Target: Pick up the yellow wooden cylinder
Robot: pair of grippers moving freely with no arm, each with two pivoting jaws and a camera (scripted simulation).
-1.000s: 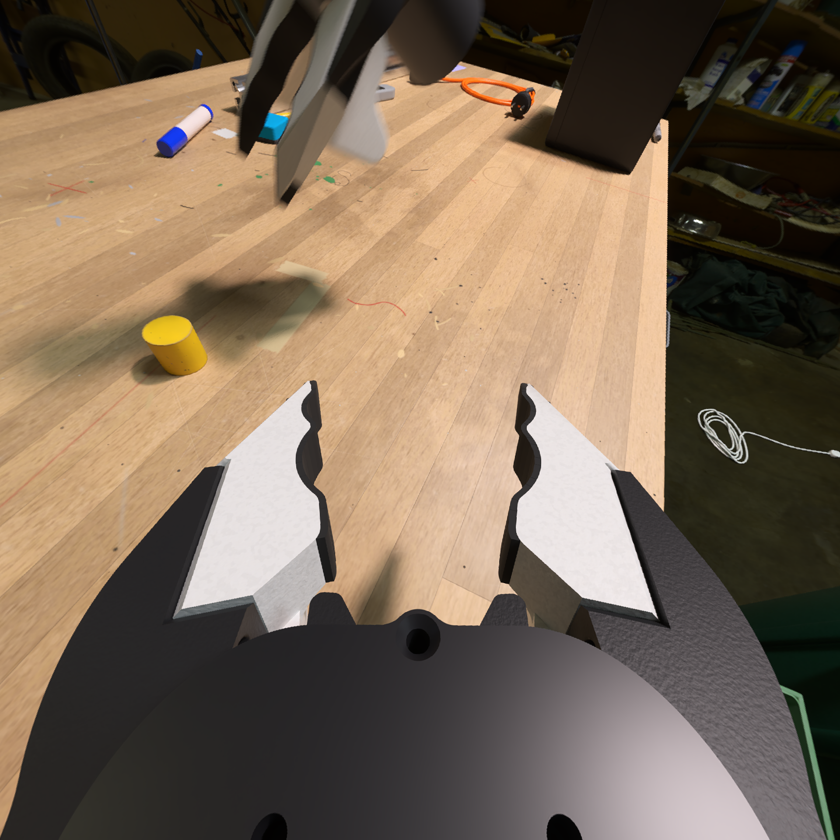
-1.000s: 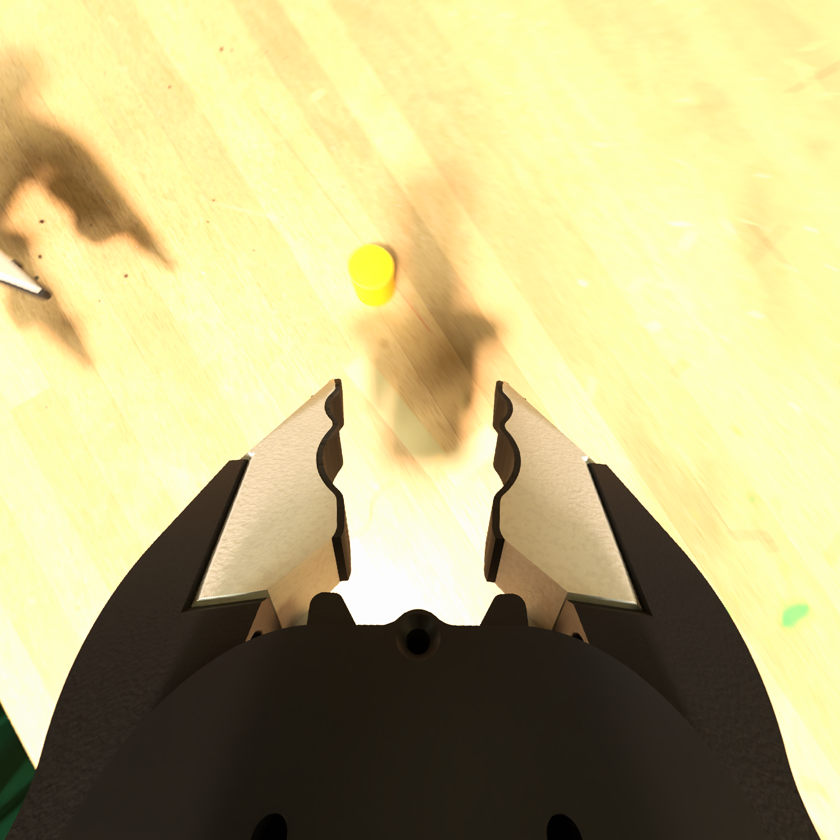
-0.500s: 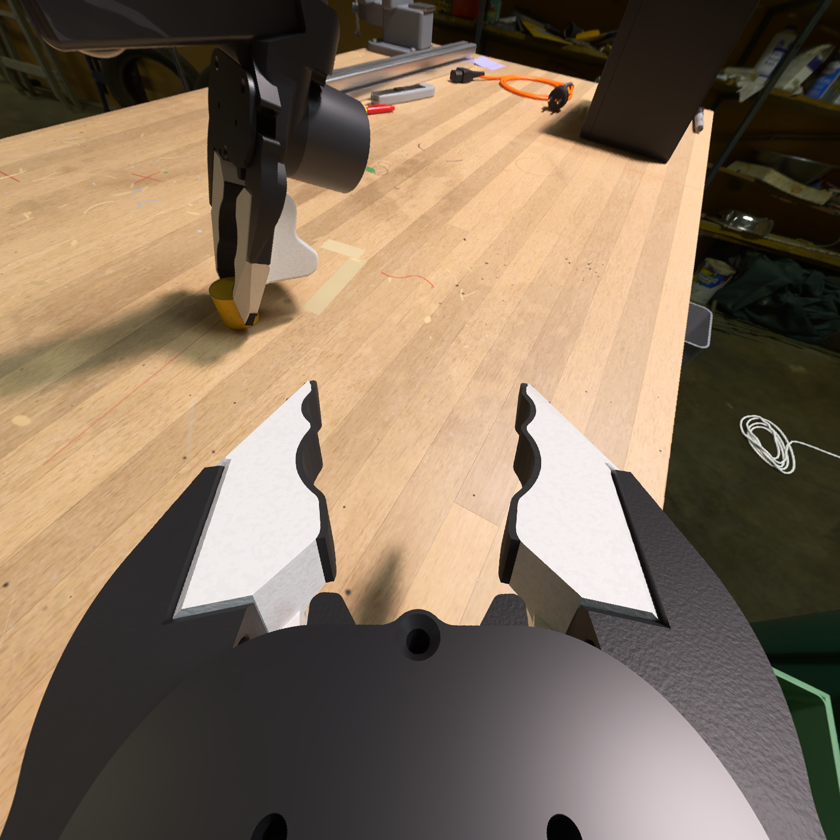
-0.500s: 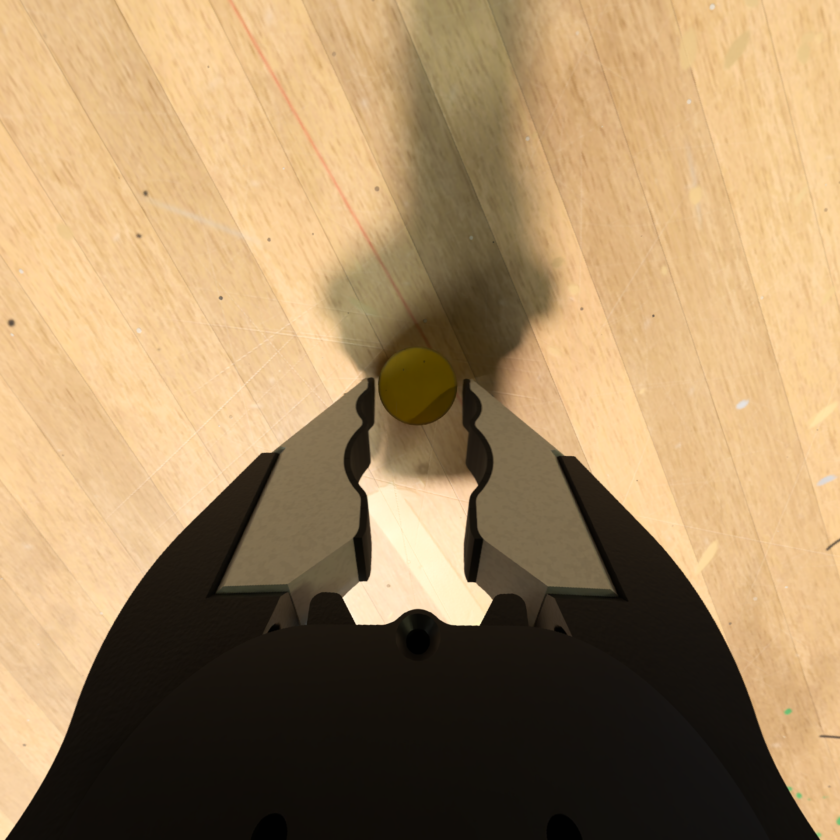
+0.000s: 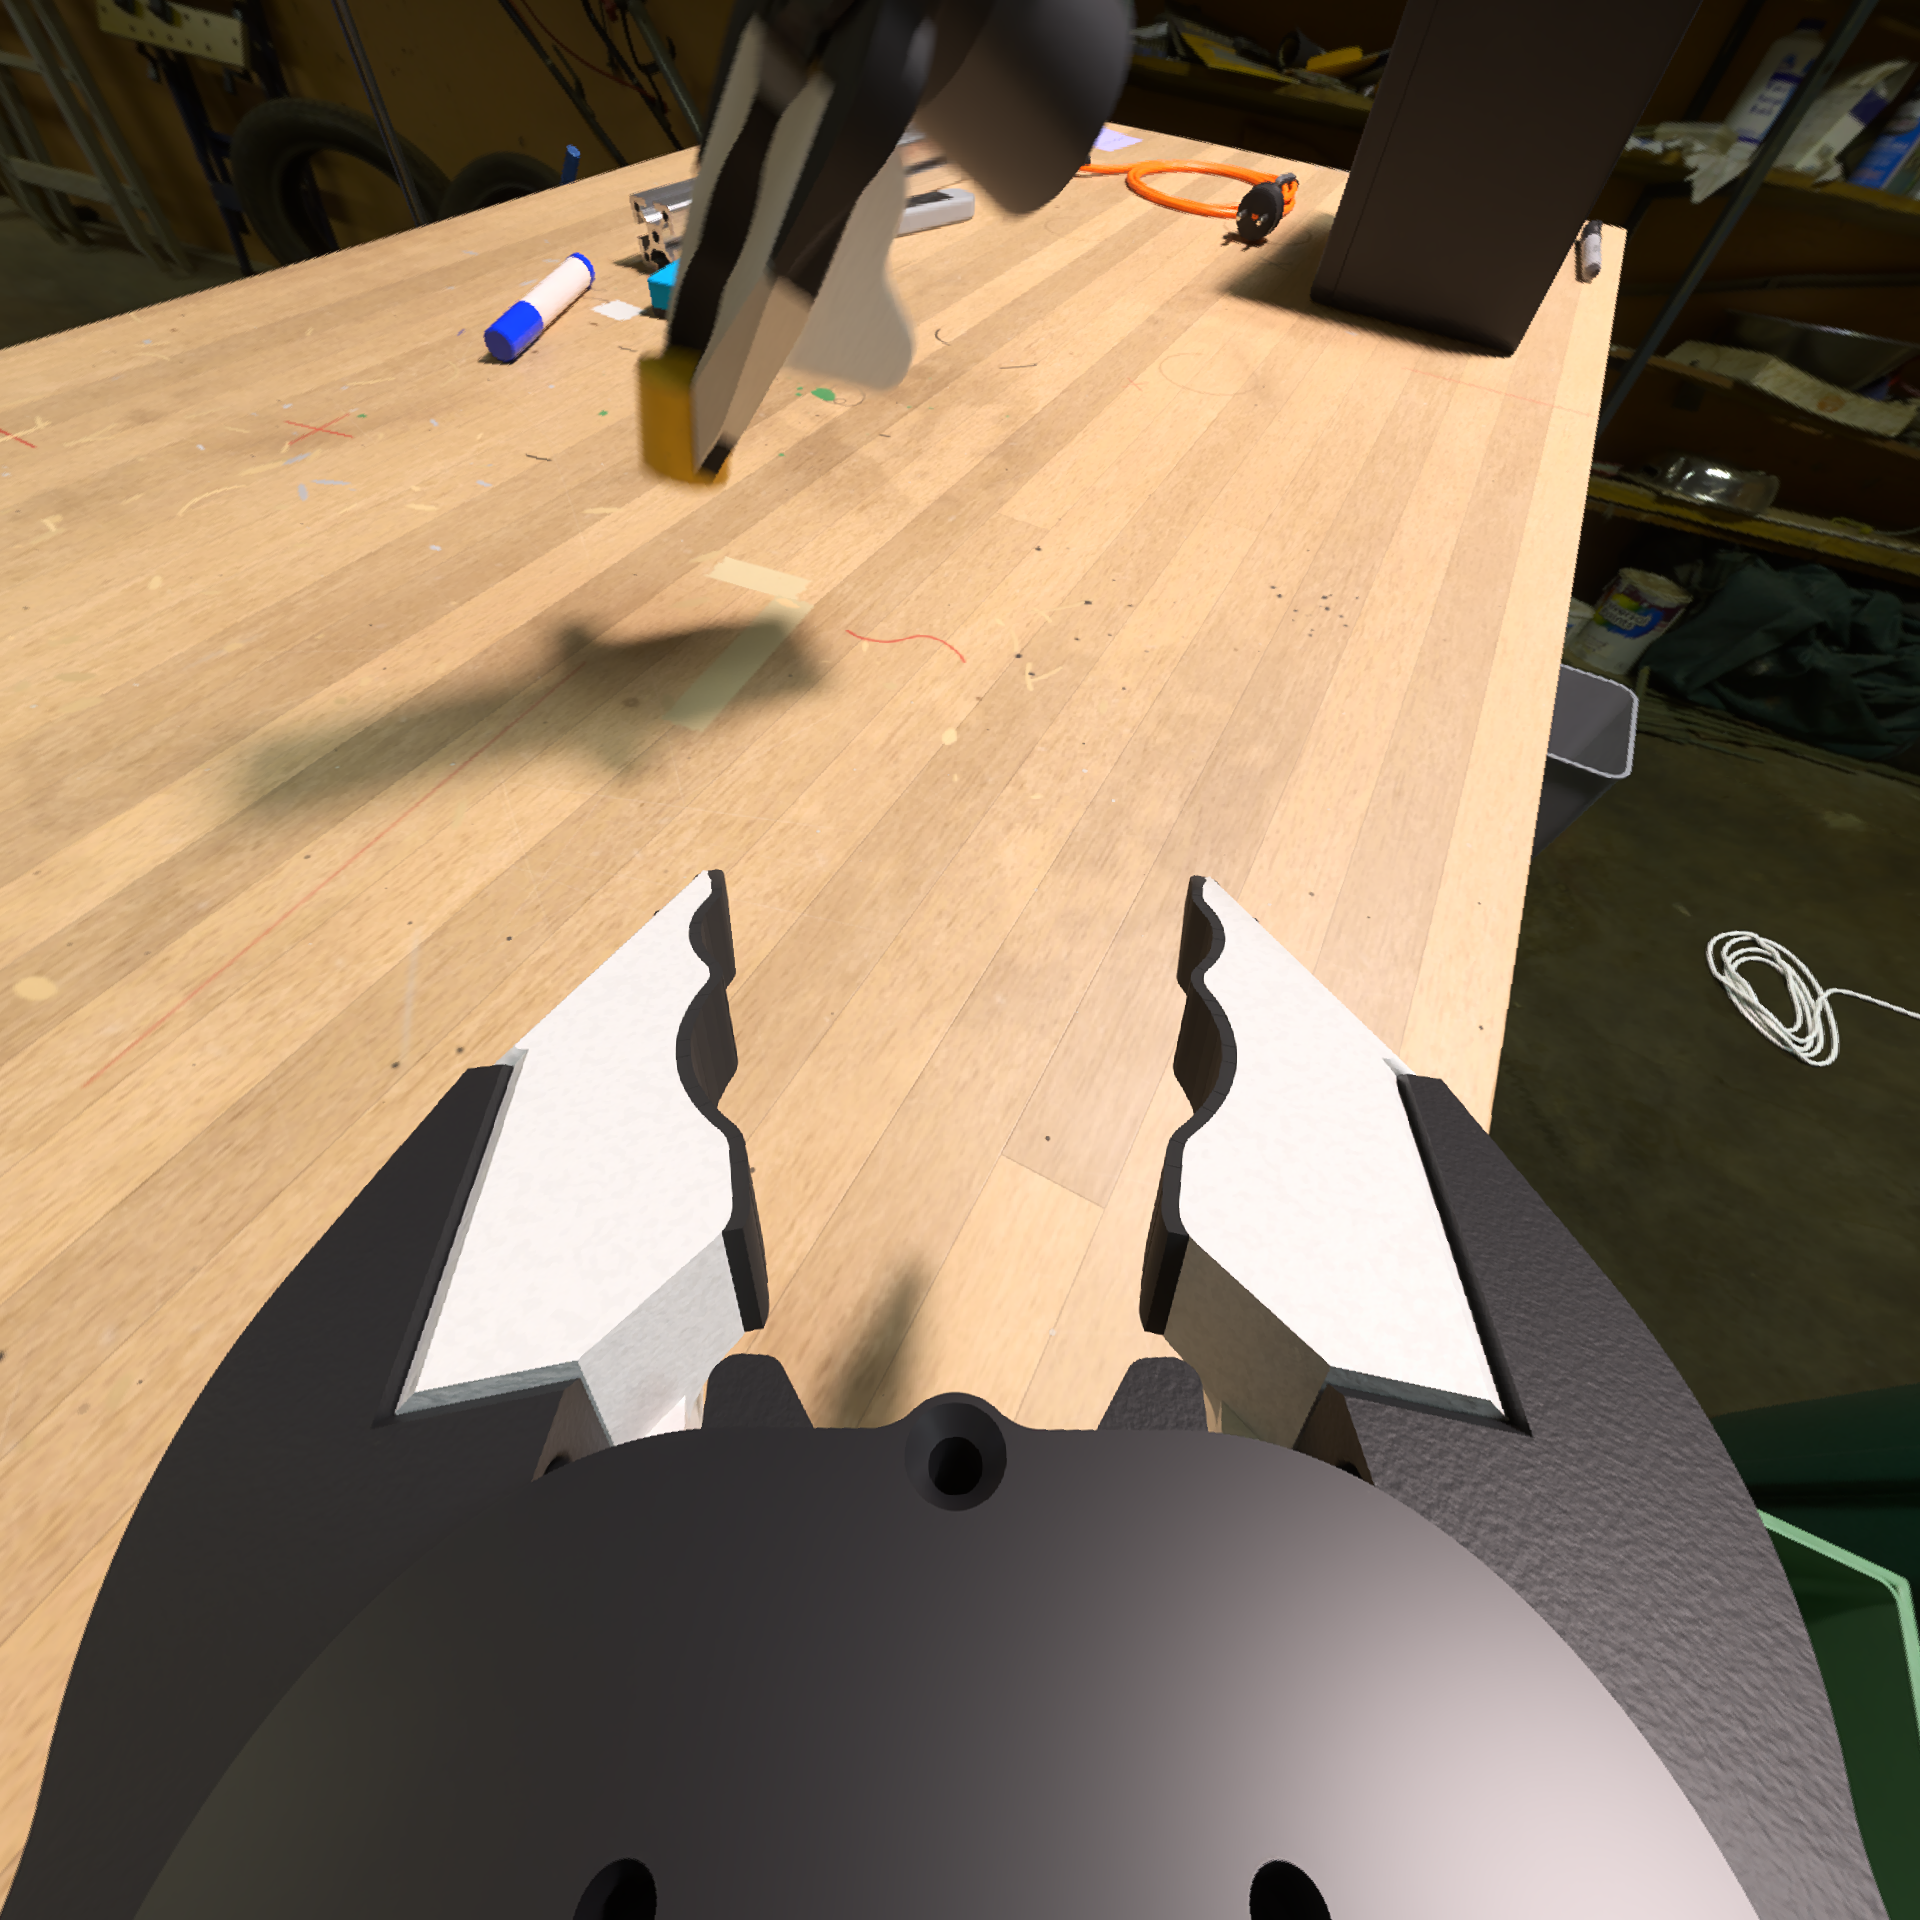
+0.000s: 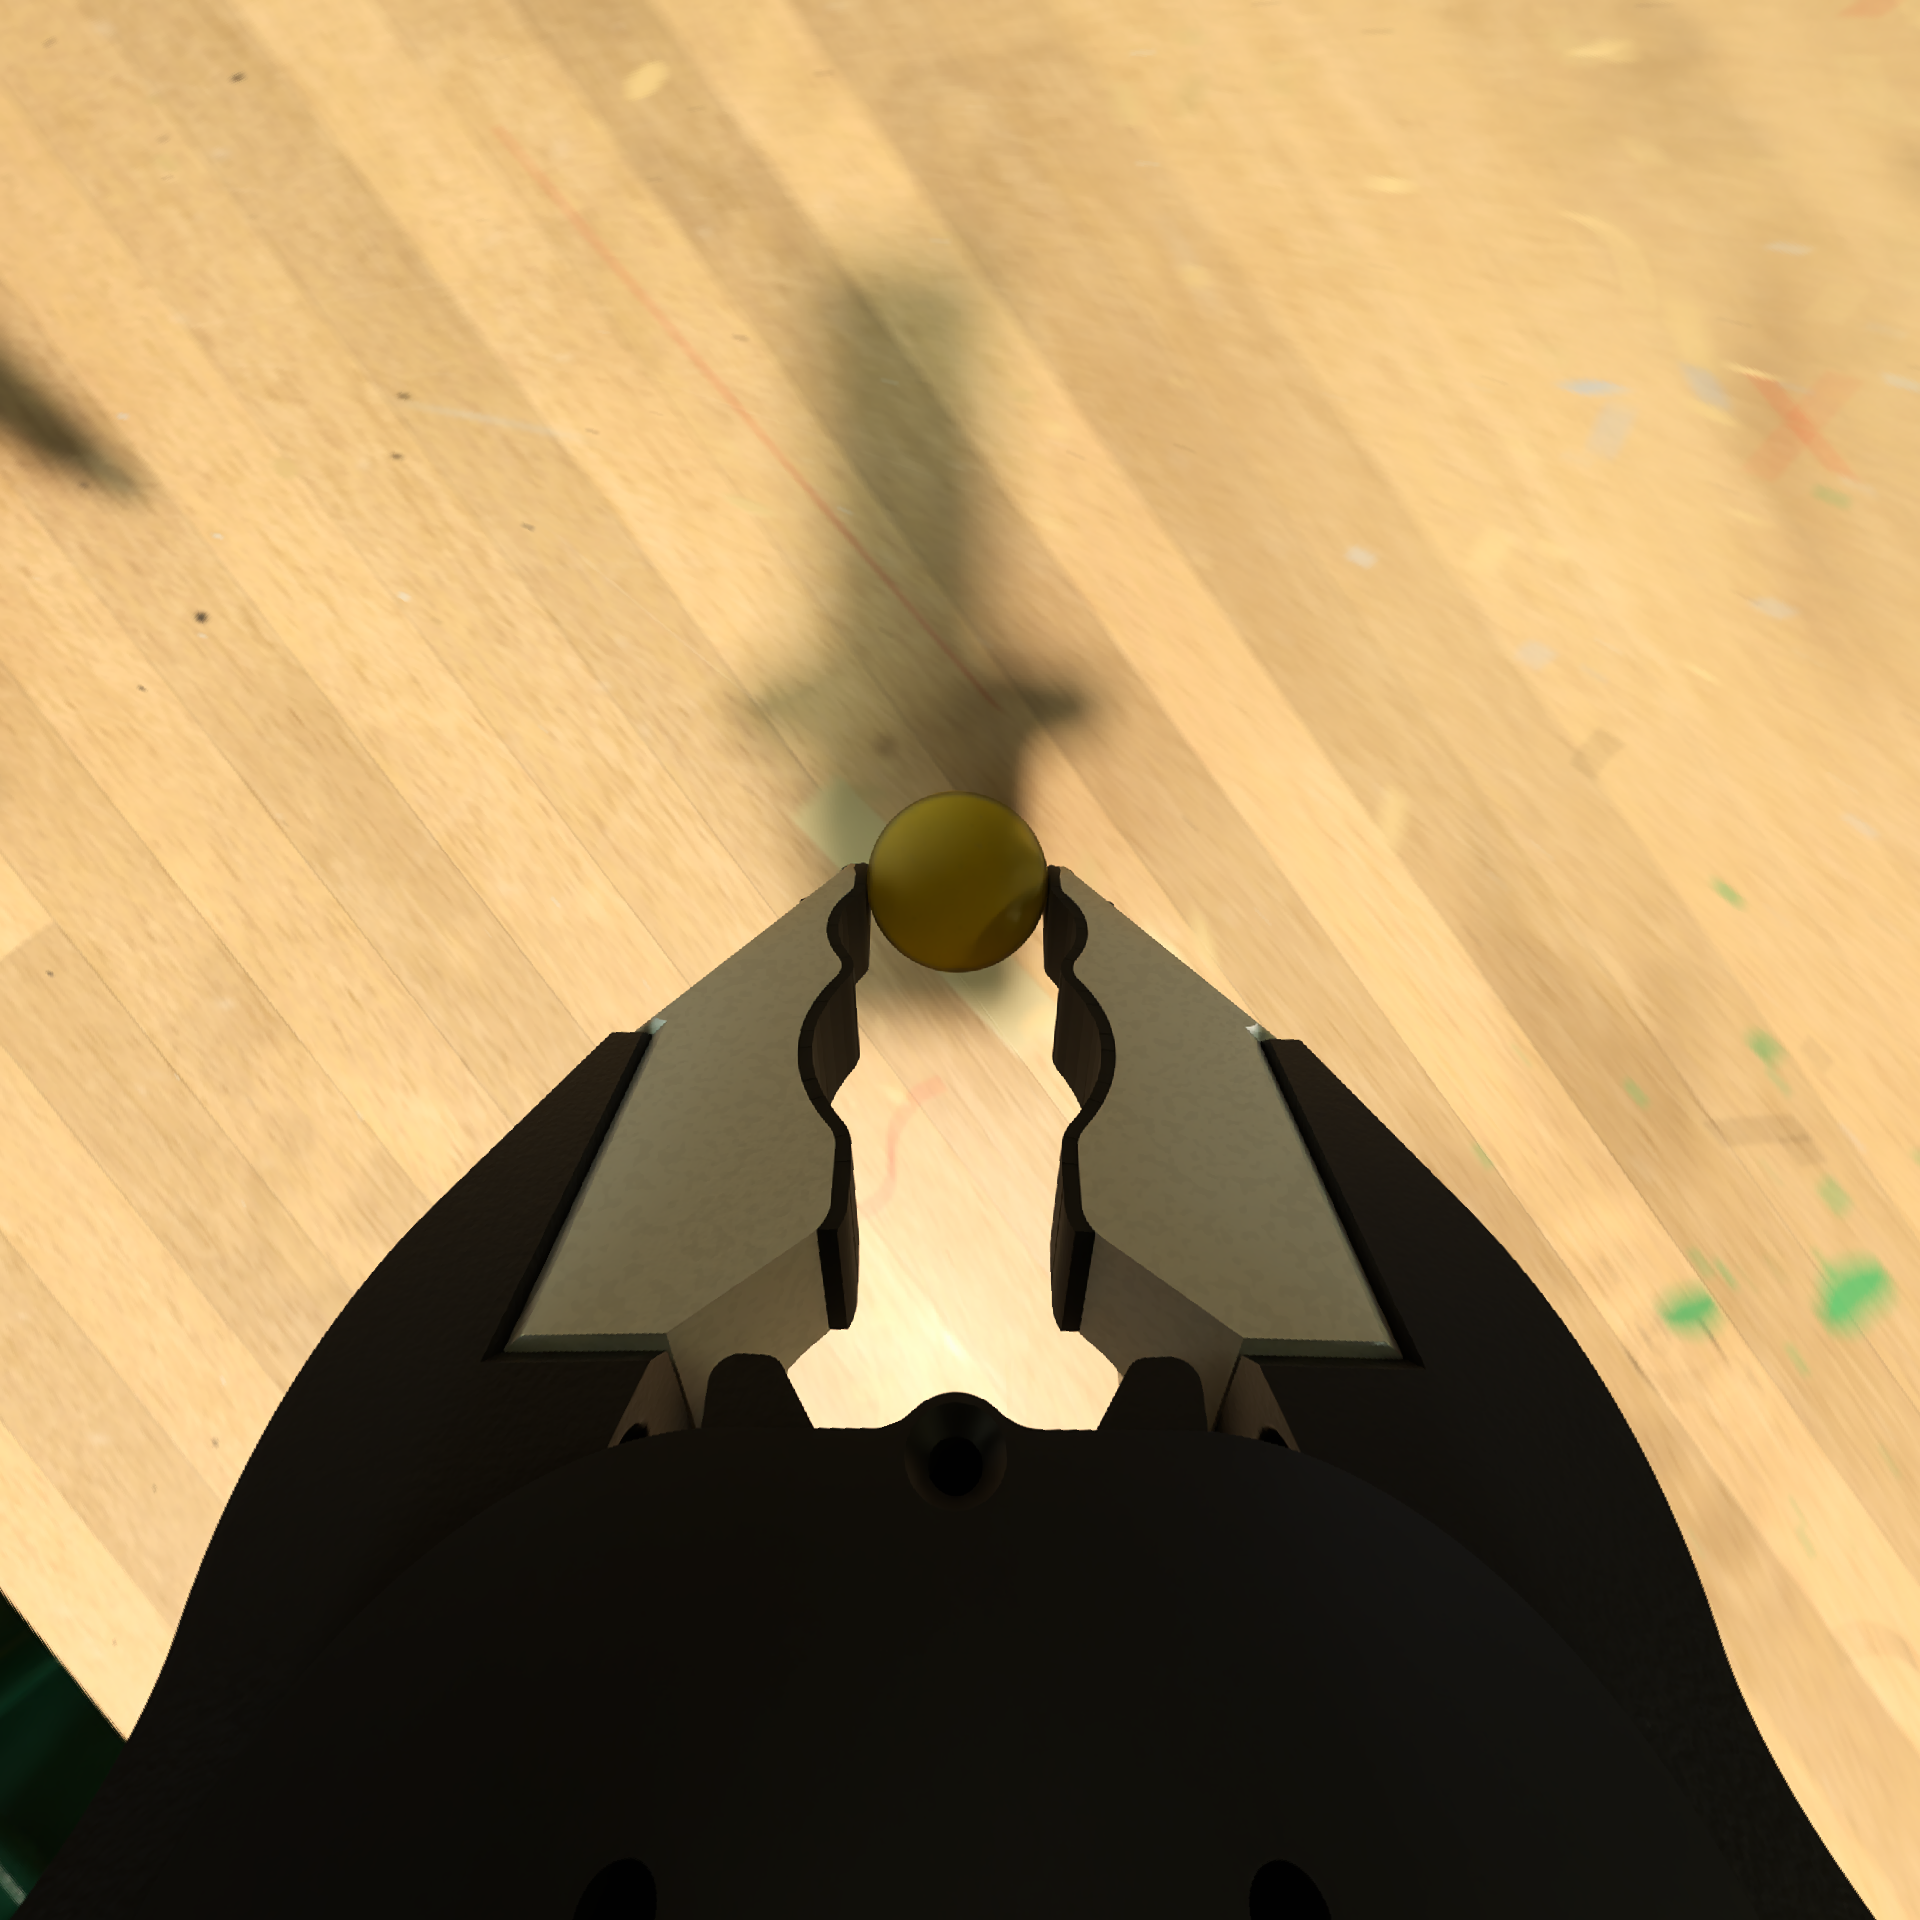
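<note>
The yellow wooden cylinder (image 6: 956,881) is pinched between the tips of my right gripper (image 6: 954,883), which is shut on it. In the right wrist view I see its round end, well above the wooden table (image 6: 416,520). In the left wrist view the right gripper (image 5: 698,436) hangs in the air at the upper left, blurred, with the yellow cylinder (image 5: 665,421) at its fingertips, clear of the table (image 5: 1039,831). My left gripper (image 5: 954,894) is open and empty, low over the table near its right edge.
A blue-capped white marker (image 5: 538,307), a small blue block (image 5: 661,286) and a metal rail lie at the far left. An orange cable (image 5: 1205,192) and a dark upright box (image 5: 1475,166) stand at the far right. A grey bin (image 5: 1590,727) hangs off the table's right edge.
My right gripper came down around the cylinder on the table, shut on it, and has lifted it up off the table. The left gripper stays open and has shifted only slightly.
</note>
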